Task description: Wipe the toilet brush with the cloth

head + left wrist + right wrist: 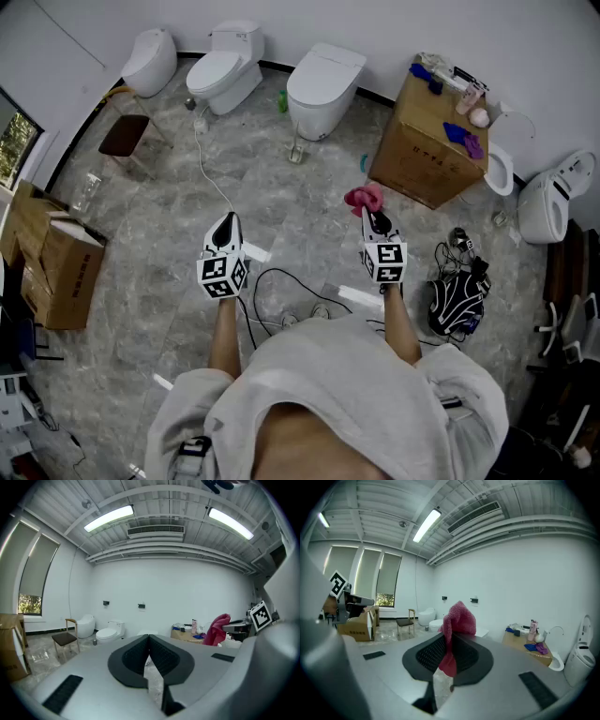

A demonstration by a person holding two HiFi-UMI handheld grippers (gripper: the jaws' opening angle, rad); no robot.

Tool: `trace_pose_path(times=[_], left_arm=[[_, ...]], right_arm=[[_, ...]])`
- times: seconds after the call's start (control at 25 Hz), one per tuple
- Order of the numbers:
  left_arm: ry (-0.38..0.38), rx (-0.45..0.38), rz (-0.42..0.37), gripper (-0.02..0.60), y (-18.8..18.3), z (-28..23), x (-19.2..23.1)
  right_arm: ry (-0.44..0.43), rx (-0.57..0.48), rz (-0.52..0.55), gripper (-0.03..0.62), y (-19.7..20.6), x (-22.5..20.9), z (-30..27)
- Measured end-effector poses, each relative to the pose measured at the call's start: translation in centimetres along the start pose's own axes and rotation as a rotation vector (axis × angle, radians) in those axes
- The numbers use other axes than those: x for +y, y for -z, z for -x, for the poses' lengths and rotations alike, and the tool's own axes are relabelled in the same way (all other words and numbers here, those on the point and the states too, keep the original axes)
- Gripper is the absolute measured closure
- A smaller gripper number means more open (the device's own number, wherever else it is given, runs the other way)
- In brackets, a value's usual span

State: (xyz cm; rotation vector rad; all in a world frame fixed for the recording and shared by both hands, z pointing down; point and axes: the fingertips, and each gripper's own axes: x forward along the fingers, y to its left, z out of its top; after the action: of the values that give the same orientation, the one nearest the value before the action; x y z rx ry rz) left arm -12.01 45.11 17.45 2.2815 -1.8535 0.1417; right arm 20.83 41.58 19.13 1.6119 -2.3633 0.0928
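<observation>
A pink cloth [362, 198] hangs bunched from my right gripper [373, 217], which is shut on it. In the right gripper view the cloth [458, 618] stands up between the closed jaws of that gripper [449, 641]. My left gripper [225, 222] is held level with it to the left, shut and empty [149, 639]. The cloth [217, 627] also shows at the right of the left gripper view. A slim upright thing in a clear holder [296, 148], possibly the toilet brush, stands on the floor by the middle toilet [323, 86], well ahead of both grippers.
Two more toilets [223, 70] [150, 58] line the back wall. A cardboard box [422, 141] with small items stands at the right, and another toilet [553, 199] beyond it. A chair [127, 133], stacked boxes [58, 267], a backpack [457, 300] and floor cables [272, 281] surround me.
</observation>
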Motion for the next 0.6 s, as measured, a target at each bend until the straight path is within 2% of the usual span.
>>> trace_pose_path(times=[0.6], left_arm=[[0.038, 0.011, -0.008, 0.561, 0.2, -1.0, 1.5]], right_arm=[[0.008, 0.006, -0.011, 0.537, -0.6, 1.6, -1.1]])
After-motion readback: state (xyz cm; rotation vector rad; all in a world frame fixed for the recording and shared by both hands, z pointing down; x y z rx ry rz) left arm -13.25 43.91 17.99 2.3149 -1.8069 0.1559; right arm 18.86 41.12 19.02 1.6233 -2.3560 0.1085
